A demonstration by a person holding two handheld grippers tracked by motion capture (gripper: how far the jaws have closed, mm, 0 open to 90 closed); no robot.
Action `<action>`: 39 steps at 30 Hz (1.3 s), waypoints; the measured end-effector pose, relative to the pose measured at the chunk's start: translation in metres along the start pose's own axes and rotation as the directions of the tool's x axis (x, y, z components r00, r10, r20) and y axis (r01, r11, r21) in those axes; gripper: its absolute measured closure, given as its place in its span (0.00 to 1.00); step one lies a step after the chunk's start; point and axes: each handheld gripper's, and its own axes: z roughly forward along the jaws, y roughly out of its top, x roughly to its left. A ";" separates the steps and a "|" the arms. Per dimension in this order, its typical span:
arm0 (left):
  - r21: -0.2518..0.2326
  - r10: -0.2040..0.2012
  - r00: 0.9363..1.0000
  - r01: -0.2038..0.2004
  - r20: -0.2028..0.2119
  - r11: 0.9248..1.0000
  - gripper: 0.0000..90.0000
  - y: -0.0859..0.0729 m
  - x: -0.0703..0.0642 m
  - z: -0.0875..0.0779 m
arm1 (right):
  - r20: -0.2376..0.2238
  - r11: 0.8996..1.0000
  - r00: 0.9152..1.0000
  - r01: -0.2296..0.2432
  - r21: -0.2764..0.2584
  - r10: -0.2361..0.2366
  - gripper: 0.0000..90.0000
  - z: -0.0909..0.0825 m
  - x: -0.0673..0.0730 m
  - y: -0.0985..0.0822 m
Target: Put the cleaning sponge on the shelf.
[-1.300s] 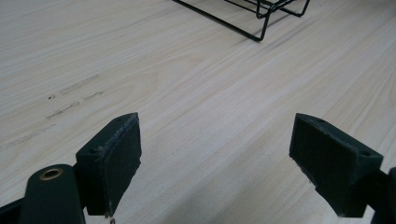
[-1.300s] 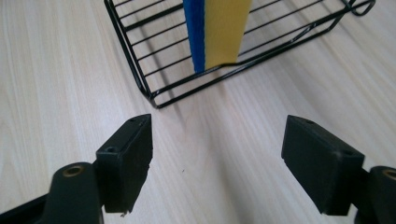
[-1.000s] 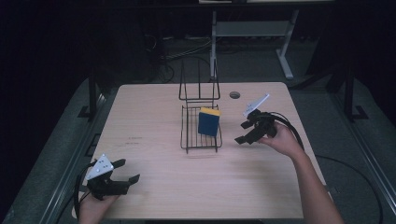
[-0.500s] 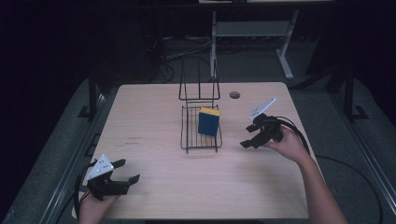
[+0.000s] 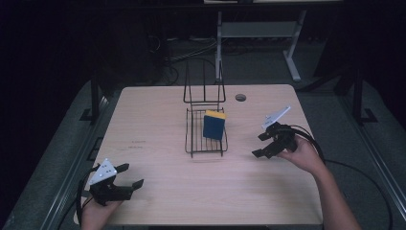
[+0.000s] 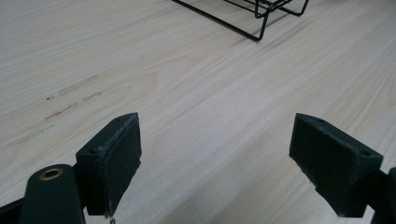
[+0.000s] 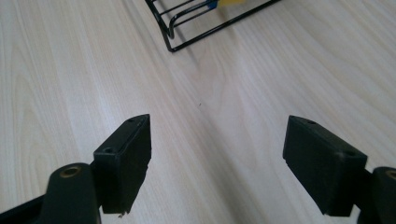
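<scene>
A black wire rack (image 5: 206,136) stands at the middle of the wooden table (image 5: 158,120). A blue sponge with a yellow top (image 5: 214,125) leans upright inside it. My right gripper (image 5: 261,144) hovers to the right of the rack, open, with nothing between its jaws. In the right gripper view the rack's near corner (image 7: 173,32) lies ahead, with a bit of the sponge (image 7: 224,3) at the top edge. My left gripper (image 5: 130,176) rests at the table's front left corner, open and empty. The left gripper view catches the rack's corner (image 6: 259,28) far ahead.
A round cable hole (image 5: 241,97) sits in the table behind the rack's right side. A white desk frame (image 5: 258,33) stands on the dark floor beyond the table. Faint pencil marks (image 5: 136,144) show on the wood left of the rack.
My right gripper has drawn away from the rack, toward the right and nearer the front of the table. The left gripper has kept still.
</scene>
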 end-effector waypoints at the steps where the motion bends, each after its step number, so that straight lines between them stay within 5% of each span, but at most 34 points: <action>1: 0.003 -0.001 1.000 0.001 0.000 1.000 0.18 0.000 0.000 0.000 | 0.002 1.000 1.000 -0.002 0.000 0.002 0.26 0.000 0.000 -0.002; 39: 0.009 0.005 1.000 -0.005 0.000 1.000 0.18 -0.001 -0.001 0.000 | 0.005 0.998 0.998 -0.059 -0.020 0.059 0.26 -0.007 0.024 -0.066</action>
